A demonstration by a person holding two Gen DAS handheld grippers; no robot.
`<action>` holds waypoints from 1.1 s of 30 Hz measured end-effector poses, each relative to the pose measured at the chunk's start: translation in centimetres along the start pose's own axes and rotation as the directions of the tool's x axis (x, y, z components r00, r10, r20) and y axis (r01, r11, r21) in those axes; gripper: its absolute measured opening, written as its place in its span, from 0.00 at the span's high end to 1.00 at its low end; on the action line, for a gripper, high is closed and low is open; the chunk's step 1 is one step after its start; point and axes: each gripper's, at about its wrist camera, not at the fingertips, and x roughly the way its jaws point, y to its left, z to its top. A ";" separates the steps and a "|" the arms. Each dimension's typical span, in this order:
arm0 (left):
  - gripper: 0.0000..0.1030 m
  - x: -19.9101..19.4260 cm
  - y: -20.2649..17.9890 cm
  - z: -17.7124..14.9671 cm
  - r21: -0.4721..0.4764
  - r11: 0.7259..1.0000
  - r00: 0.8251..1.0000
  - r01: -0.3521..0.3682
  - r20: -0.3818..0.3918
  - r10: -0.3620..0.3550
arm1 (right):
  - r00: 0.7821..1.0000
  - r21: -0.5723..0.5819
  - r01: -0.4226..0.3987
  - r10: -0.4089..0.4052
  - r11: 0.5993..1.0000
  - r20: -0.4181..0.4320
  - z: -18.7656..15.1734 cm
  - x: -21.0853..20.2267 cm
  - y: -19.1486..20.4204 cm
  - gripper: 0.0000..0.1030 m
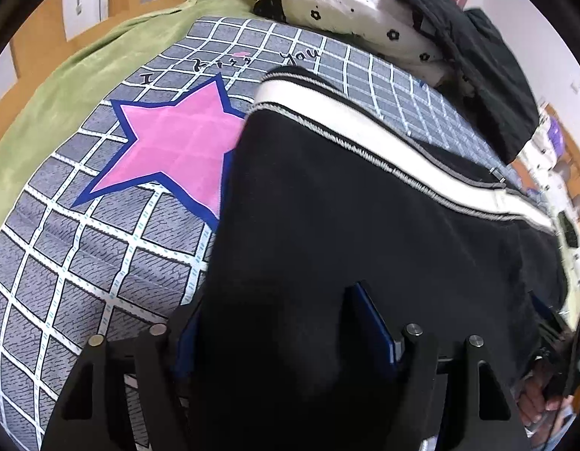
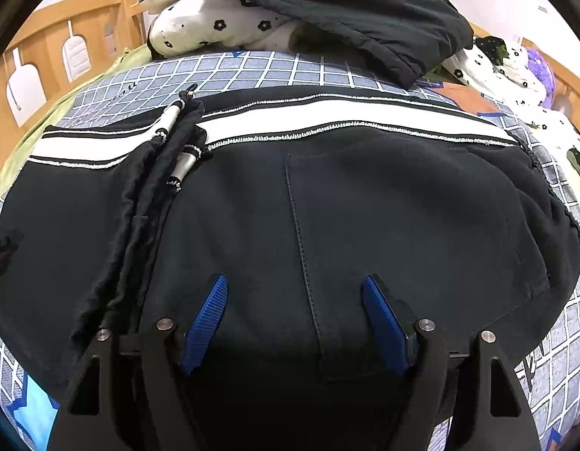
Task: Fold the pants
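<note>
The pants (image 2: pixel 327 195) lie spread flat across the middle of the bed (image 1: pixel 83 255), white stripe toward its far edge, so your left hand-held gripper (image 1: pixel 286 323) and right hand-held gripper (image 2: pixel 295 319), both wide apart, can straddle the black cloth for a fold.

The left hand-held gripper (image 1: pixel 290 323) is held low with its blue-padded fingers (image 1: pixel 376 323) spread wide. The right hand-held gripper (image 2: pixel 295 319) is likewise parted, its blue pads (image 2: pixel 207 319) angled outward. Bare fingers (image 1: pixel 534 402) are glimpsed at the left view's edge.
</note>
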 end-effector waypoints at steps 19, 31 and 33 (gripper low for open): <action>0.41 -1.1 3.9 -4.0 -0.189 0.959 0.978 0.211 0.040 -0.207 | 0.980 0.071 -0.198 0.198 0.978 0.017 0.8 -4.7 -2.0 0.42; 0.67 -2.4 3.3 -4.0 -0.155 0.979 0.988 0.131 0.101 -0.116 | 0.985 0.055 -0.172 0.171 0.984 0.010 -0.1 -5.2 -2.9 0.42; 0.66 -2.1 3.3 -4.0 -0.164 0.979 0.989 0.123 0.097 -0.108 | 0.984 0.074 -0.180 0.179 0.981 0.012 -0.1 -5.2 -3.3 0.42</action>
